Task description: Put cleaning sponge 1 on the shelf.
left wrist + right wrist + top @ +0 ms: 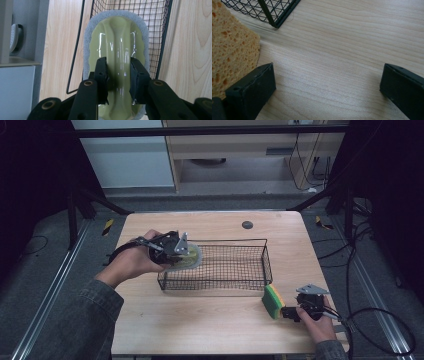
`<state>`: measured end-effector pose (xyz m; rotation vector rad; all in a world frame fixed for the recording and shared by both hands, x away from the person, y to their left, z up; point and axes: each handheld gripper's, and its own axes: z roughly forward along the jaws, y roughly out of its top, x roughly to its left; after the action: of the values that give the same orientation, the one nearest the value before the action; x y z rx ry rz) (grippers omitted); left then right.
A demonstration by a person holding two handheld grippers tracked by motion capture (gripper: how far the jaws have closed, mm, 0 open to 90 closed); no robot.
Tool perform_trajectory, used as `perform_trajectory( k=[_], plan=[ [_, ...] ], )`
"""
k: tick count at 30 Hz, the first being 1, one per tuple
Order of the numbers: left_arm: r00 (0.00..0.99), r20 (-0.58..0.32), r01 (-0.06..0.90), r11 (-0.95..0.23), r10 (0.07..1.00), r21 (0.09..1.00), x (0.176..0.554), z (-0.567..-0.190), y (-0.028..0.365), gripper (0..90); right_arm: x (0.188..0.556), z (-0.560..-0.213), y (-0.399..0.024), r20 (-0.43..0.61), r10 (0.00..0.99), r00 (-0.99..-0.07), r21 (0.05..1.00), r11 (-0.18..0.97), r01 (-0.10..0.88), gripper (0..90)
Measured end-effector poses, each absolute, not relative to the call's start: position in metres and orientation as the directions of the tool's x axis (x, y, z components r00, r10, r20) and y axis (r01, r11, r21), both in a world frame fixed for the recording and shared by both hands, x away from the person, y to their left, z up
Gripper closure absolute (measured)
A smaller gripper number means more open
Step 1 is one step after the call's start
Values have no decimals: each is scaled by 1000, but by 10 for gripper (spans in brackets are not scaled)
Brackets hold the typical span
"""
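A scrubber (191, 258) with a glossy olive-green handle and a grey pad rim hangs over the left end of the black wire basket (265, 263). My left gripper (178, 251) is shut on the scrubber; in the left gripper view its jaws (118, 72) pinch the raised ridge of the scrubber's handle (117, 35), with the basket's mesh (155, 15) behind. A yellow sponge with a green face (273, 301) stands on the table by the basket's near right corner. My right gripper (286, 312) is open just beside the sponge (229, 45), which lies outside the left jaw of my right gripper (327, 85).
The wooden table (210, 330) has bare wood in front of the basket. A small dark disc (247, 224) sits near the table's far edge. Cables (380, 320) trail off the table's right side. A corner of the basket (274, 15) shows above the right jaws.
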<state>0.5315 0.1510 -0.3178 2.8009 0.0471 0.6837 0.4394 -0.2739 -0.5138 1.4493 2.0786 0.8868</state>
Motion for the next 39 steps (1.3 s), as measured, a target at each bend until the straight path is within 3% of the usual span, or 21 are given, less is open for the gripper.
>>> perform_trajectory(
  k=[39],
  plan=[
    [909, 408, -24, -965, 87, 259, 538, -344, 146, 705, 439, -514, -274, -5, 938, -346, 723, 242, 647, 4]
  ],
)
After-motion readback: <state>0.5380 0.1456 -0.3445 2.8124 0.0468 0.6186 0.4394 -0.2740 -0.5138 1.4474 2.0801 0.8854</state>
